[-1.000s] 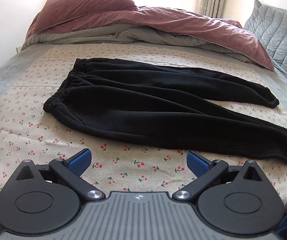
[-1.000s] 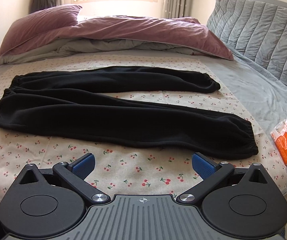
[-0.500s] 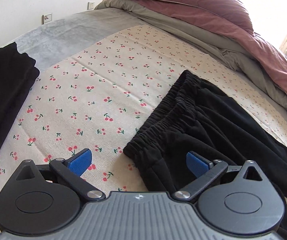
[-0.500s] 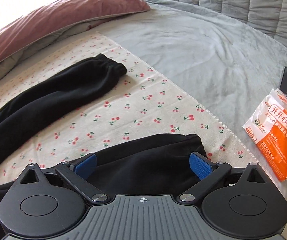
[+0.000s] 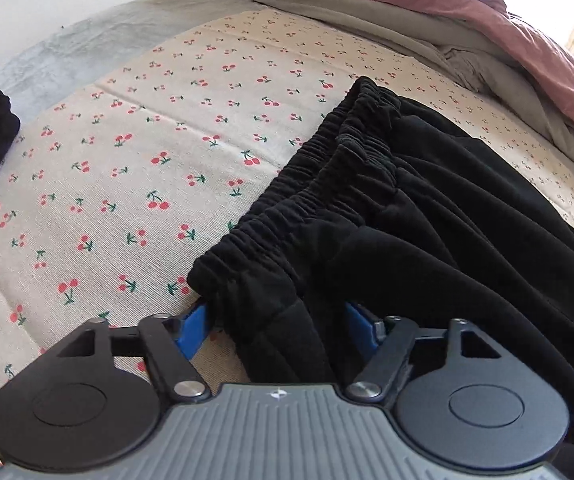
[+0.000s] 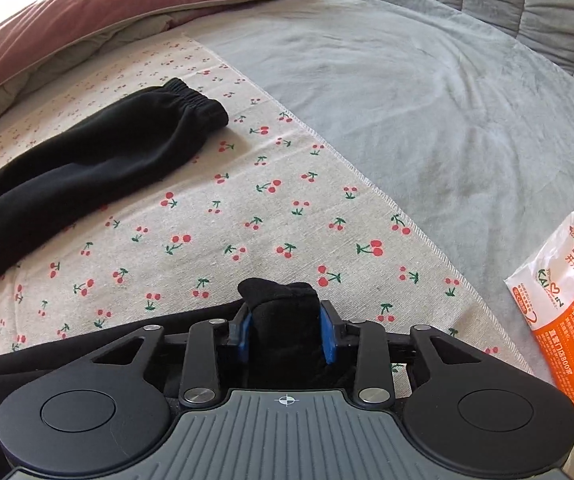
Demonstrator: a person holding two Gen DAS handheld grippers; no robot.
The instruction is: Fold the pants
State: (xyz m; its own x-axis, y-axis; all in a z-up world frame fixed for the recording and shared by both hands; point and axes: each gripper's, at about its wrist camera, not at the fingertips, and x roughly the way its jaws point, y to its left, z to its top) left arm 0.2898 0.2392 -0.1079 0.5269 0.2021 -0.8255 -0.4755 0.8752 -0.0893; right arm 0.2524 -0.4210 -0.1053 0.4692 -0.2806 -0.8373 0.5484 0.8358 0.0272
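**A:** Where were the pants (image 5: 427, 216), and how did they handle?

**B:** They lay flat on the cherry cloth (image 5: 127, 168), spread out ahead of both my claws. By my judgement they were soft, thick fleece: light, limp, not slippery, nothing to break. Cloth like that sags wherever it isn't held, so the two ends of the near edge were the places to grip.

**A:** What did your left claw (image 5: 277, 330) have?

**B:** The near corner of the waistband (image 5: 315, 184) sat between its fingers. The jaws were about half open and closing, with the black cloth bunched in the gap; I couldn't tell whether both pads were pressing yet. The rest of the elastic ran away ahead and to the right of that claw.

**A:** And the right claw (image 6: 285, 338)?

**B:** Narrowed a good deal and closing on the near cuff (image 6: 279, 304), which stood up in a lump between the blue pads. The far cuff (image 6: 191, 98) lay ahead and to the left, untouched.

**A:** Anything else about?

**B:** An orange packet (image 6: 567, 320) lay to the right of that claw on the grey sheet (image 6: 387, 80), clear of the cloth.
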